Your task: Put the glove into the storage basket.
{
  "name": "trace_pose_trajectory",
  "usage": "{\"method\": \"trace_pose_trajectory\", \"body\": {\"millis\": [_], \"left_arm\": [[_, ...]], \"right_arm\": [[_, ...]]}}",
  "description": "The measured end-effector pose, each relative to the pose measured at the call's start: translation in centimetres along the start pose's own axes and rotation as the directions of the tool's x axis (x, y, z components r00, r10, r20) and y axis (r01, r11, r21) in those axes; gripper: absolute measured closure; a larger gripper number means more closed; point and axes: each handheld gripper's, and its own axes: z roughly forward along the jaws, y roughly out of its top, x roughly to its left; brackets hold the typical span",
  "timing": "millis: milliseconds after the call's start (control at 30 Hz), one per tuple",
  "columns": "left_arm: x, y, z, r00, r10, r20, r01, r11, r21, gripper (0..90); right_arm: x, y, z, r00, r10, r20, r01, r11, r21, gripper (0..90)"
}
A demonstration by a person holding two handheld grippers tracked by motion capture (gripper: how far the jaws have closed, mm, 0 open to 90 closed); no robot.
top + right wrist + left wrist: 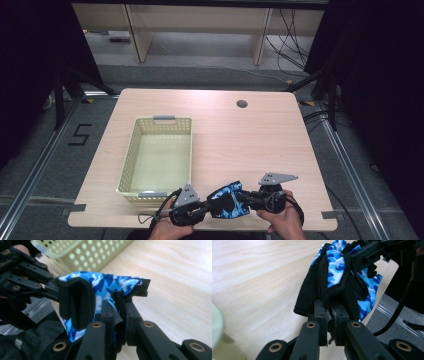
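The person's forearms are running off the bottom edge of the high view, and most of one blue camouflage glove (229,201) is sitting hidden between the two grippers. The left gripper (330,322) and the right gripper (117,307) are each pinching the glove's black edge, holding it just right of the one green basket (131,155), whose inside is lying bare.

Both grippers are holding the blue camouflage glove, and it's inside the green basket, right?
Not quite. Both grippers do hold the blue camouflage fabric glove, but it is outside the pale green perforated plastic basket, held up at the table's near edge beside it. The high view shows this.
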Motion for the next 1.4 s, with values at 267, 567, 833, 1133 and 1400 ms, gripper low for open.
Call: {"method": "trace_pose_trajectory", "body": {"millis": [267, 567, 833, 1133, 1400], "left_arm": [[0.3, 1.6, -1.9, 0.9999, 0.004, 0.013, -0.003, 0.9993, -0.037, 84.1], [1.3, 3.3, -4.2, 0.9998, -0.017, 0.012, 0.018, 0.999, -0.042, 84.0], [2.5, 5.3, -6.8, 0.9999, -0.008, -0.01, 0.007, 0.9976, -0.069, 84.0], [5.3, 6.7, -9.6, 0.9988, -0.035, -0.035, 0.032, 0.9961, -0.082, 84.0], [9.0, 6.1, -11.6, 0.9914, -0.103, -0.08, 0.097, 0.9921, -0.079, 83.7]], "right_arm": [[1.9, 1.7, -1.2, 0.9985, -0.054, 0.013, 0.054, 0.997, -0.052, 81.7], [3.4, 4.4, -1.5, 0.9966, -0.082, -0.003, 0.081, 0.994, -0.066, 81.7], [4.7, 7.6, -1.2, 0.9911, -0.132, -0.015, 0.131, 0.988, -0.078, 81.8], [6.2, 11.6, 0.5, 0.9824, -0.186, -0.019, 0.184, 0.98, -0.082, 81.8], [7.0, 14.3, 4.3, 0.9812, -0.186, -0.051, 0.183, 0.981, -0.062, 81.8]]}}
